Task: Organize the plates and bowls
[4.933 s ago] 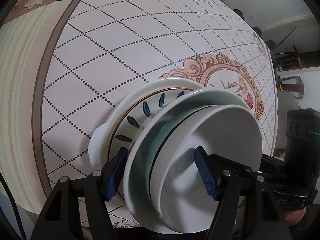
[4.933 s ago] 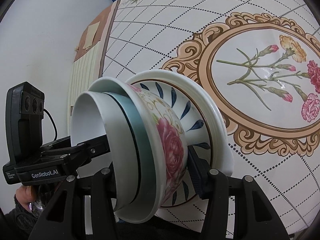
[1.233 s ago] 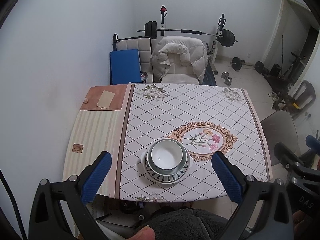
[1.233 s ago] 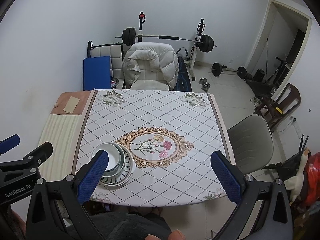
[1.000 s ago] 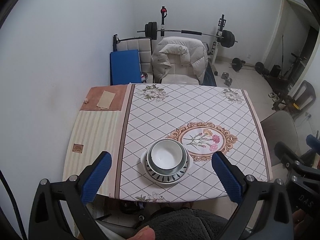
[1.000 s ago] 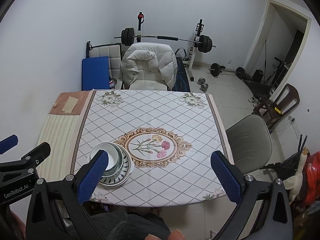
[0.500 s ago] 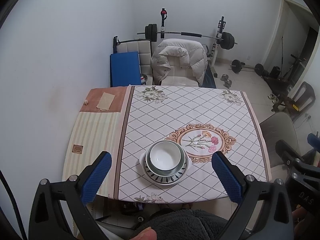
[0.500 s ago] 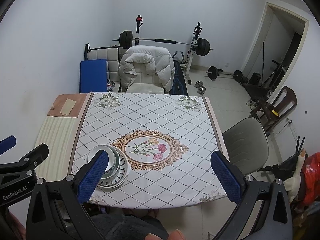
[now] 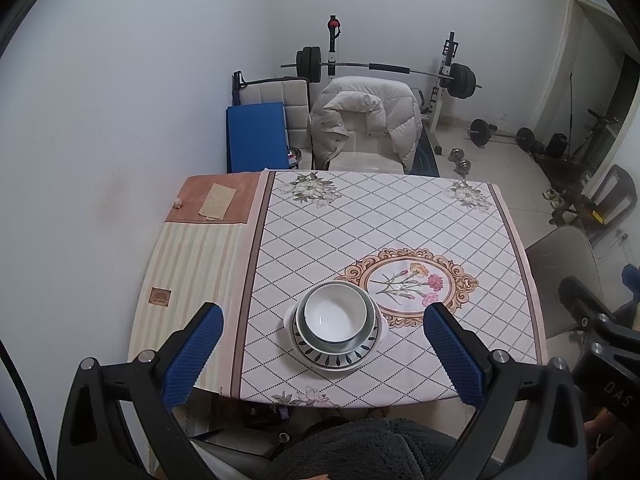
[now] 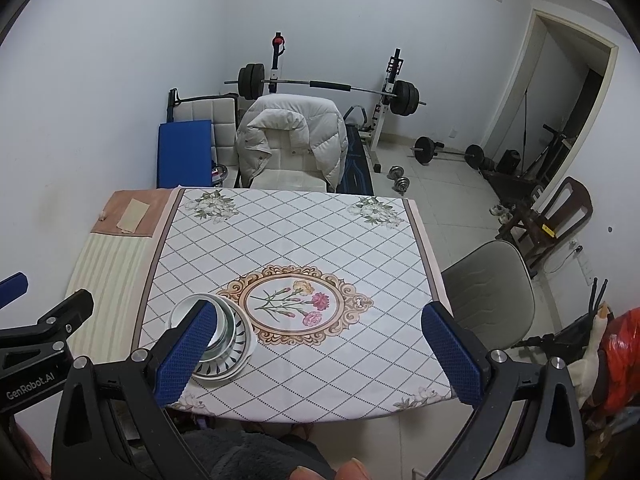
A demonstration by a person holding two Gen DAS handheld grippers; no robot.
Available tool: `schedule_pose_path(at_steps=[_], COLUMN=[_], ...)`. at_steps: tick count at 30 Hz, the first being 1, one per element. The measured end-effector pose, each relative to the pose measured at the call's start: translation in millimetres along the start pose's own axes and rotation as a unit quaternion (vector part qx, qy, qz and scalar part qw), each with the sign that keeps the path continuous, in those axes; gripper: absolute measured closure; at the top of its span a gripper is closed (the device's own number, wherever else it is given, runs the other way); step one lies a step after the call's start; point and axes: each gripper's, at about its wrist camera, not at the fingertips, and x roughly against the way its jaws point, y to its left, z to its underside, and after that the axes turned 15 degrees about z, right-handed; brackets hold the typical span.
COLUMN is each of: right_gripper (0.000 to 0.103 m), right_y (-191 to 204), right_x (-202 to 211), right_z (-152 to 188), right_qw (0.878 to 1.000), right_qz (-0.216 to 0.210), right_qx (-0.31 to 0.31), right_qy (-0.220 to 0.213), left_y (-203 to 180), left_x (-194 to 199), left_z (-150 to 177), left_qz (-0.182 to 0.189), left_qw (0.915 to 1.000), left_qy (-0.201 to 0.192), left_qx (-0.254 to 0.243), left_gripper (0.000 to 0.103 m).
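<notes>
A stack of bowls point(image 9: 335, 317) sits nested on a blue-leaf patterned plate point(image 9: 336, 354) near the front edge of the table point(image 9: 360, 232), left of the flower medallion. The white bowl lies on top. In the right wrist view the same stack point(image 10: 224, 336) is half hidden behind my right gripper's left finger. My left gripper point(image 9: 323, 354) hangs high above the table, open and empty. My right gripper point(image 10: 320, 354) is also open, empty and well clear of the dishes.
A grey chair point(image 10: 492, 292) stands at the table's right side. A chair with a white jacket point(image 9: 366, 120) and a barbell rack point(image 9: 380, 68) stand behind the table. A striped cloth point(image 9: 188, 272) covers the table's left end. The person's dark fleece sleeve point(image 9: 360, 452) is at the bottom.
Both grippers have let go of the bowl stack and risen far above the table. Over the last second they have drifted slightly higher and back; the stack stays put.
</notes>
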Motion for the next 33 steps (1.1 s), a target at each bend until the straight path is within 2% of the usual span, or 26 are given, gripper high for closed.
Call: schedule_pose_path(at_steps=[33], right_gripper=[0.000], right_y=[-4.9], right_x=[-14.5], right_z=[-3.6], right_qw=[1.000], right_qz=[0.000], right_qx=[0.007], right_qy=[0.001], left_y=[2.9], left_x=[-5.1], left_z=[-2.0], left_qz=[-0.004], left_qw=[1.0000], left_qy=[0.002], left_qx=[0.000], left_gripper=[0.000])
